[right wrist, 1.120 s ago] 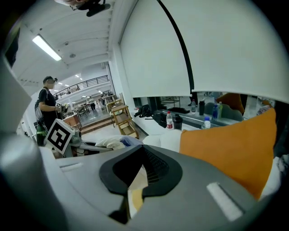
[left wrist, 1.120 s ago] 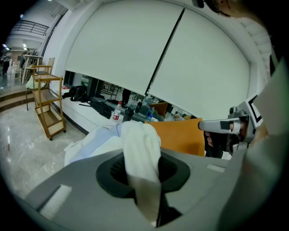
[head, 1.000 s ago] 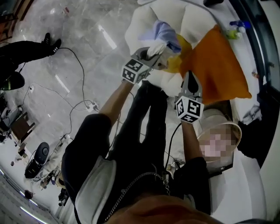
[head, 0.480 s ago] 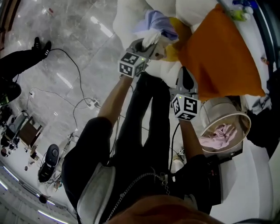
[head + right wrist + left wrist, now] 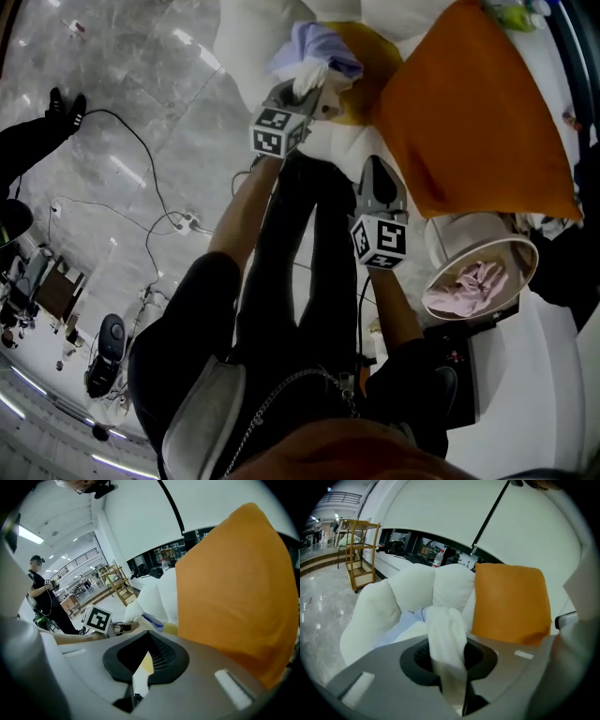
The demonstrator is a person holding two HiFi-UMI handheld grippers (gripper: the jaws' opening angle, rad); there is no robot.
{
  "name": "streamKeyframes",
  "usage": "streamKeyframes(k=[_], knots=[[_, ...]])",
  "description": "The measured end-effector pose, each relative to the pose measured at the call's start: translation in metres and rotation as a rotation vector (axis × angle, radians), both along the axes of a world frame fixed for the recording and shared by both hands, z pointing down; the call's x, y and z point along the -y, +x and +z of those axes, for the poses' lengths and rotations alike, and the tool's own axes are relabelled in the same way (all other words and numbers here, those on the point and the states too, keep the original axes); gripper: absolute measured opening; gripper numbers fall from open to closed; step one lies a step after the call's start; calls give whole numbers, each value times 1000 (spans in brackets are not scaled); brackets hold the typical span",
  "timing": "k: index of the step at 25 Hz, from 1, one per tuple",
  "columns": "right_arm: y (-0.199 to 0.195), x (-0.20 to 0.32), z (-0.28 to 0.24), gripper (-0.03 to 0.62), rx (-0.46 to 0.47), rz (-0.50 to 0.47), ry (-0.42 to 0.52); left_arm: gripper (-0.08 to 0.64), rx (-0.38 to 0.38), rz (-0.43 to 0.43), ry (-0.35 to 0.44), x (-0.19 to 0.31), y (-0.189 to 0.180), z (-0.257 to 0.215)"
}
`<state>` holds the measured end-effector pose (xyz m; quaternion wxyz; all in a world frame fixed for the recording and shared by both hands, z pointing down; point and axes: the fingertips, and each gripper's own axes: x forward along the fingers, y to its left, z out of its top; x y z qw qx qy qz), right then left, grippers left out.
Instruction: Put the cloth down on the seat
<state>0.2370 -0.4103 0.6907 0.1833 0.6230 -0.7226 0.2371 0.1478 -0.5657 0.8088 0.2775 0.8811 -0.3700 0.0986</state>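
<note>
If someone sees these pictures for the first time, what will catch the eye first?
The big orange cushion on the white padded seat stands out most, at the head view's upper right. Next comes the white cloth, pinched in the left hand-held gripper close to that seat. A pale bucket with a pink cloth inside sits below the cushion.

You've lowered both grippers: the left gripper (image 5: 312,94) and its cloth (image 5: 314,52) sit closer over the seat (image 5: 347,141), the right gripper (image 5: 377,173) follows, and the basket (image 5: 487,251) shows fully.
</note>
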Motion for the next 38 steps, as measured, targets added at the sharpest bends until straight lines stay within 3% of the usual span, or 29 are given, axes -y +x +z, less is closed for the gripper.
streamKeyframes(k=[10, 23, 33, 38], knots=[[4, -33, 57, 3, 0, 1, -105, 95, 53, 3, -45, 33, 31, 86], [14, -44, 86, 3, 27, 70, -165, 94, 132, 120, -72, 38, 80, 148], [-5, -48, 95, 3, 71, 63, -185, 92, 296, 222, -34, 47, 104, 182], [-8, -45, 89, 3, 81, 75, -174, 108, 216, 215, -73, 41, 101, 170]])
